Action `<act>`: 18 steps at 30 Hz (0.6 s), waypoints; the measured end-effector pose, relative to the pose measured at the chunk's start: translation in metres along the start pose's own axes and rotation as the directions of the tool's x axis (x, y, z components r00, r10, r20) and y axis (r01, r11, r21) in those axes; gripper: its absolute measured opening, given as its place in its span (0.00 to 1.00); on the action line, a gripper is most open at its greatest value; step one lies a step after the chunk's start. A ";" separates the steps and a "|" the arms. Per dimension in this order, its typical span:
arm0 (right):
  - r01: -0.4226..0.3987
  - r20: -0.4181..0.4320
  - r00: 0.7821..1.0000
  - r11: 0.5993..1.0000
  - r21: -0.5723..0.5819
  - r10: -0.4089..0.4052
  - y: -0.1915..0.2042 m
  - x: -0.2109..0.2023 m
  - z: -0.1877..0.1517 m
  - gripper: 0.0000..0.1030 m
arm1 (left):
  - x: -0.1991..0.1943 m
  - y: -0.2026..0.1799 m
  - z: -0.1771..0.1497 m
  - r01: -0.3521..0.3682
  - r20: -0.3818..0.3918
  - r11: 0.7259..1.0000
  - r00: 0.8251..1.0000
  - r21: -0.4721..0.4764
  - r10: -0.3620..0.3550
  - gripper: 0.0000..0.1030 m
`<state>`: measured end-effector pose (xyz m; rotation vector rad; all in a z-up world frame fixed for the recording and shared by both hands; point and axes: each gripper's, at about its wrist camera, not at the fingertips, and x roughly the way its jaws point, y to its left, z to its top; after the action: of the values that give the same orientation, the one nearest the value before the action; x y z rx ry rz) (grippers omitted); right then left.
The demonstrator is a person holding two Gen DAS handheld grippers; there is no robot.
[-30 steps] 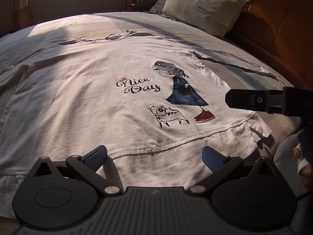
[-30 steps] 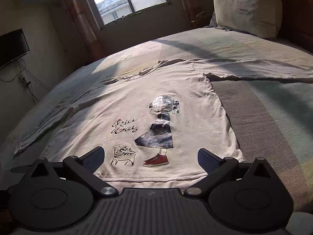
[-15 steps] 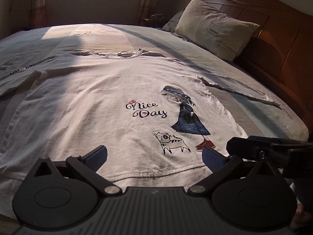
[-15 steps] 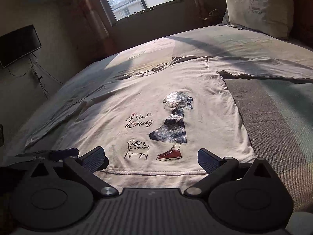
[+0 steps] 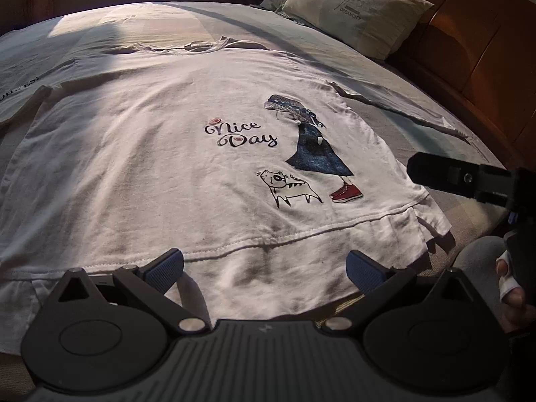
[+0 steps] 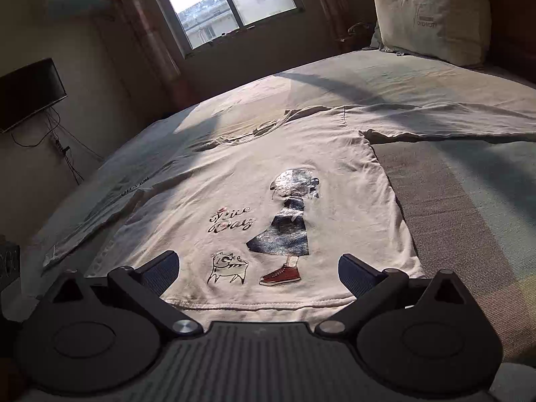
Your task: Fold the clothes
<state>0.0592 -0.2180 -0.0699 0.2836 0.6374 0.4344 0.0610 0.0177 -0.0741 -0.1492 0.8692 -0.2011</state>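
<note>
Hovering both grippers over the near hem of the white shirt (image 5: 160, 154), which lies flat, print up, on the bed (image 6: 475, 221). Its long axis runs from hem at 6 o'clock to collar at 12 o'clock. My left gripper (image 5: 264, 264) stands wide and empty, the hem passing between its pads. My right gripper (image 6: 258, 268) is equally wide and empty, nearer the hem corner at 3 o'clock. I judge each side takes its own hem corner next.
</note>
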 end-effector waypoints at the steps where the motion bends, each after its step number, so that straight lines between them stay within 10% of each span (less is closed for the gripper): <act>1: 0.002 0.002 1.000 1.000 0.001 -0.002 0.000 0.000 0.000 1.00 | 0.000 0.009 0.006 -0.008 0.010 1.000 1.000 -0.020 0.008 0.99; 9: 0.027 -0.063 0.998 0.998 -0.060 -0.031 0.008 0.009 -0.009 1.00 | 0.006 0.070 0.116 -0.085 0.106 0.993 0.990 -0.086 0.093 0.99; 18: 0.124 -0.081 0.985 0.957 -0.262 -0.149 0.028 0.025 -0.021 1.00 | 0.106 0.167 0.229 -0.043 0.007 0.929 0.999 -0.368 0.049 0.99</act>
<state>0.0559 -0.1793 -0.0885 -0.0290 0.6867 0.3946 0.3231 0.1660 -0.0419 -0.4804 0.8874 0.0101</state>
